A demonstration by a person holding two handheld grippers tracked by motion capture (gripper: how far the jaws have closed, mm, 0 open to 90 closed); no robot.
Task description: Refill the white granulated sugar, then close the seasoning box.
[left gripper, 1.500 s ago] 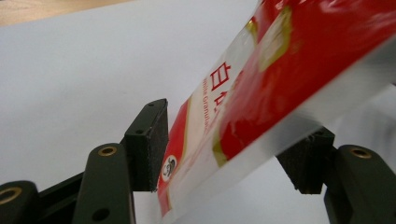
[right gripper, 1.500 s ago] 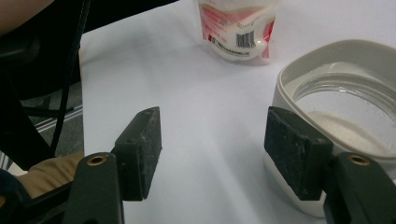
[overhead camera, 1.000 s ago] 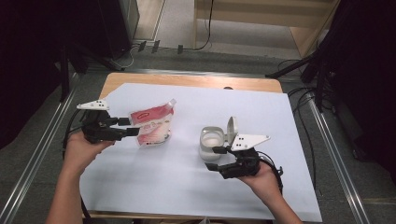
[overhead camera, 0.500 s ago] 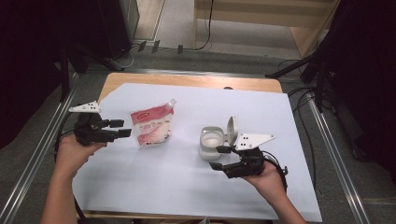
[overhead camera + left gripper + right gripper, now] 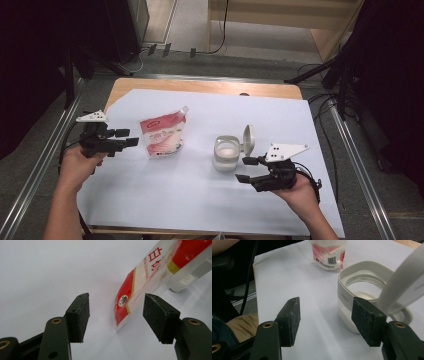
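Now, with both pairs of jaws apart and empty, my right gripper [image 5: 246,169] just beside the open-lidded jar [image 5: 226,153] and closing a little, I should centre on its wall while my left gripper [image 5: 129,138] squares up to the pouch [image 5: 162,136] standing left of the jar.

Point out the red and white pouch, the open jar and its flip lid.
Pouch [image 5: 162,137], high view, middle of its printed front.
Jar [image 5: 226,155], high view, its clear wall.
Flip lid [image 5: 248,138], high view, its raised white disc.

The pouch [image 5: 140,287] reads what looks like "Granulated" beside red Chinese characters.
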